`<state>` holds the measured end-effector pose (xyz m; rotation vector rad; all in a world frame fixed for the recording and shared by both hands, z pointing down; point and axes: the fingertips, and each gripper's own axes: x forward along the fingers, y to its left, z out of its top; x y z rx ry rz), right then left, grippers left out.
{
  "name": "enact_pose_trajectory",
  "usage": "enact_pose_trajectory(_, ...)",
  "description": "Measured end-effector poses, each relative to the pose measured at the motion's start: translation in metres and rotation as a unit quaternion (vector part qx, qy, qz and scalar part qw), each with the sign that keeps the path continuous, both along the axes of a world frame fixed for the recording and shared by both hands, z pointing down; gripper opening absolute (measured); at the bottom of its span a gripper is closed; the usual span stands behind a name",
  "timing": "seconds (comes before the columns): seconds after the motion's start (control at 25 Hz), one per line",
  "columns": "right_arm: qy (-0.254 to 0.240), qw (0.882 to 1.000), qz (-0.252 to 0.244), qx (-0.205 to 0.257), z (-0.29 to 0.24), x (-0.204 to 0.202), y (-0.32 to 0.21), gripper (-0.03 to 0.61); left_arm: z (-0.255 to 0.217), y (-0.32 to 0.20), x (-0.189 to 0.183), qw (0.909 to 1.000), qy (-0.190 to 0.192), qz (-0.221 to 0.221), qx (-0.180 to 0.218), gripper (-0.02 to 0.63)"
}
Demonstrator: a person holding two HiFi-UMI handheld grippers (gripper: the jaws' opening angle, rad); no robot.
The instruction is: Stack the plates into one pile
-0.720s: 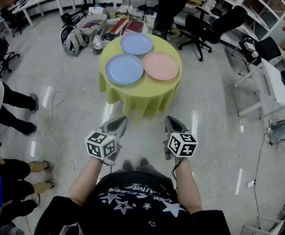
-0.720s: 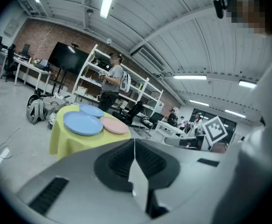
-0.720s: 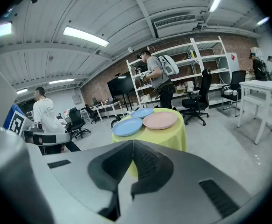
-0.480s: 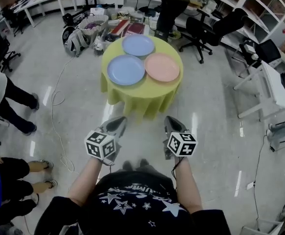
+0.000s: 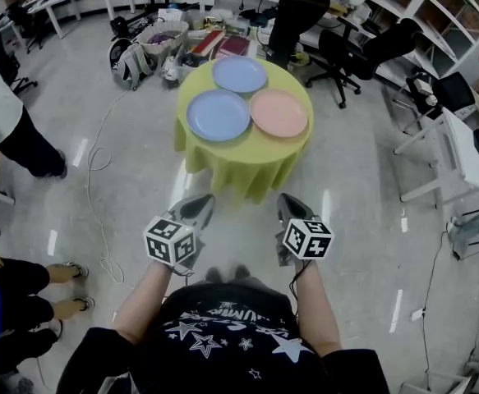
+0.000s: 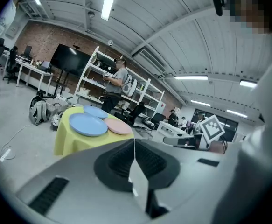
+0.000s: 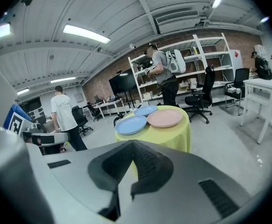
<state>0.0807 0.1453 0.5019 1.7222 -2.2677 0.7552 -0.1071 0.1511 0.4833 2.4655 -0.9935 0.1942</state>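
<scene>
Head view puts the grey left gripper (image 5: pixel 194 210) and grey right gripper (image 5: pixel 292 212) close to the body, each with its jaws pressed together on nothing. If they arrive this way, they would likely shove a plate across the round table's yellow-green cloth (image 5: pixel 241 169) instead of taking its rim. Well ahead at twelve o'clock lies the large round blue plate (image 5: pixel 218 114). The round pink plate (image 5: pixel 278 112) is at its three o'clock, and the smaller round blue plate (image 5: pixel 239 74) lies farthest; none are stacked.

Right tool (image 7: pixel 132 143), jaws together and empty, well apart from yellow-clothed table (image 7: pixel 175 136) with three plates (image 7: pixel 164 117)
</scene>
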Motion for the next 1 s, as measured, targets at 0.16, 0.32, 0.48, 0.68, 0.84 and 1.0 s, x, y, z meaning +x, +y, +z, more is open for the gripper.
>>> enact_pose_trajectory(0.16, -0.017, 1.0, 0.011, 0.014, -0.005, -0.002, -0.005, 0.015, 0.004, 0.003, -0.01, 1.0, -0.008, 0.003, -0.001, 0.02)
enact_pose_trajectory(0.32, -0.041, 0.999, 0.034, 0.004, 0.003, 0.003, 0.001, 0.015, 0.015, 0.009, -0.017, 0.9999, -0.011, 0.001, -0.012, 0.02)
enact_pose_trajectory(0.48, -0.037, 0.998, 0.05, -0.006, 0.01, 0.019, 0.0, 0.017, 0.017, 0.006, -0.014, 0.9998, -0.012, 0.001, -0.015, 0.02)
enact_pose_trajectory(0.68, -0.044, 0.997, 0.068, -0.015, 0.019, 0.034, -0.012, 0.017, 0.022, -0.003, -0.01, 0.9997, -0.015, -0.001, -0.02, 0.02)
enact_pose_trajectory(0.84, -0.026, 0.998, 0.059, -0.018, 0.025, 0.038, -0.04, 0.017, 0.026, -0.024, -0.01, 0.9995, -0.019, -0.012, -0.02, 0.02)
enact_pose_trajectory(1.0, -0.032, 0.998, 0.045, -0.009, 0.02, 0.039, -0.077, 0.017, 0.025, -0.055, -0.013, 0.9989, -0.023, -0.034, -0.023, 0.02)
